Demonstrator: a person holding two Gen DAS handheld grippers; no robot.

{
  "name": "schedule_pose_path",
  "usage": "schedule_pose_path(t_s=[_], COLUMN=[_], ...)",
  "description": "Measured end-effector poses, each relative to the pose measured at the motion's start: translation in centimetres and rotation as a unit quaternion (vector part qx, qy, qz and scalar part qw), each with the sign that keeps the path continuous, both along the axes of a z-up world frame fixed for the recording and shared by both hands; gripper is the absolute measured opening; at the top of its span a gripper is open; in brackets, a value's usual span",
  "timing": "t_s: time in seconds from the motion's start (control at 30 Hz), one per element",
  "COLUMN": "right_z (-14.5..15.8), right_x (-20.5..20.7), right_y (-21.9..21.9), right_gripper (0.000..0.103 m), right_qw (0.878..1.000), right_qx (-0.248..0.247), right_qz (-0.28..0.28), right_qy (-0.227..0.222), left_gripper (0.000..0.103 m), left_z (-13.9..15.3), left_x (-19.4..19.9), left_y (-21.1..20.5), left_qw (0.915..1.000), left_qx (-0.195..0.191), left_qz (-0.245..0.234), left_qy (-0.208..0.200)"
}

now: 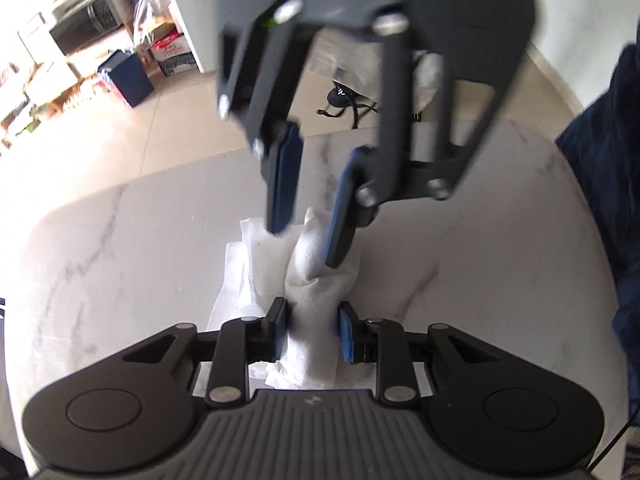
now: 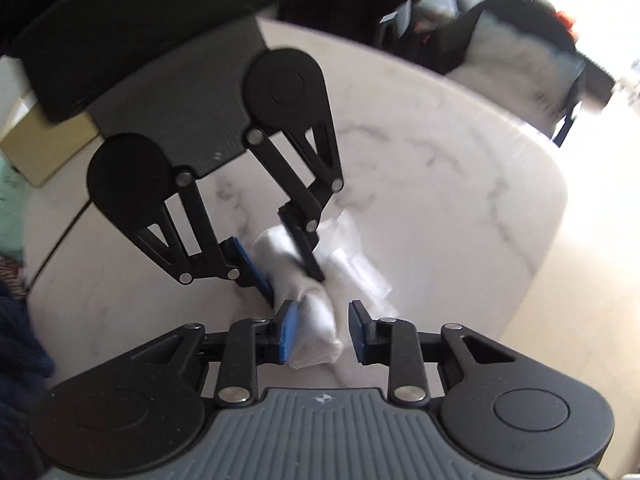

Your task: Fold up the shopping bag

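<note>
The white shopping bag (image 1: 312,280) is bunched into a narrow roll on the white marble table (image 1: 120,260). In the left wrist view my left gripper (image 1: 314,334) is shut on the near end of the roll, both blue pads pressing its sides. My right gripper (image 1: 308,244) comes down from above onto the far end, its fingers apart. In the right wrist view the bag (image 2: 316,344) lies between the jaws of my right gripper (image 2: 323,334). It touches the left pad (image 2: 289,332), and a gap shows at the right pad. Further along the roll my left gripper (image 2: 294,286) pinches it.
The table's rounded edge (image 1: 224,156) lies just beyond the bag. On the floor behind are boxes (image 1: 128,76), a microwave (image 1: 86,20) and a black item (image 1: 344,98). Dark blue fabric (image 1: 608,160) is at the right. A chair with a pale jacket (image 2: 520,60) stands past the table.
</note>
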State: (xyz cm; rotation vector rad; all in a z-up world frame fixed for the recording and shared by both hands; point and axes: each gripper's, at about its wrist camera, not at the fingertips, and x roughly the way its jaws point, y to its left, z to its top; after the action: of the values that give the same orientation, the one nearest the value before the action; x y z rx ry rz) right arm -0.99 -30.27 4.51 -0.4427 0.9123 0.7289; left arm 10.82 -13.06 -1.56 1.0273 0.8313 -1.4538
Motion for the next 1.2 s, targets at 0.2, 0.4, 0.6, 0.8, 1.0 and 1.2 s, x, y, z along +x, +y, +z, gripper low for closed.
schedule_pose_path(t_s=[0.2, 0.4, 0.6, 0.8, 1.0, 1.2], right_z=[-2.7, -4.4, -3.1, -1.2, 0.2, -0.5], right_x=[-5.6, -3.9, -0.5, 3.8, 7.4, 9.7], right_y=[3.8, 4.9, 3.2, 2.0, 1.6, 1.0], right_gripper=[0.049, 0.033, 0.021, 0.02, 0.02, 0.02], right_qw=[0.975, 0.971, 0.984, 0.989, 0.982, 0.965], right_qx=[-0.126, -0.153, -0.1, -0.054, -0.012, 0.014], right_qz=[0.114, 0.123, 0.138, 0.127, 0.107, 0.087], right_qy=[-0.14, -0.135, -0.057, 0.046, 0.153, 0.247], left_gripper=[0.026, 0.025, 0.024, 0.03, 0.033, 0.034], left_z=[1.4, 2.6, 3.3, 4.8, 5.0, 3.8], left_x=[-0.6, -1.9, -1.5, -5.3, -10.0, -12.5], left_y=[-0.2, 0.2, -0.6, 2.0, 3.4, 5.2], left_qw=[0.9981, 0.9938, 0.9945, 0.9966, 0.9832, 0.9746], left_qx=[0.008, 0.002, -0.008, -0.039, -0.054, -0.022], left_qz=[0.031, 0.058, 0.072, 0.043, -0.014, -0.06], left_qy=[0.053, 0.095, 0.076, -0.058, -0.174, -0.215])
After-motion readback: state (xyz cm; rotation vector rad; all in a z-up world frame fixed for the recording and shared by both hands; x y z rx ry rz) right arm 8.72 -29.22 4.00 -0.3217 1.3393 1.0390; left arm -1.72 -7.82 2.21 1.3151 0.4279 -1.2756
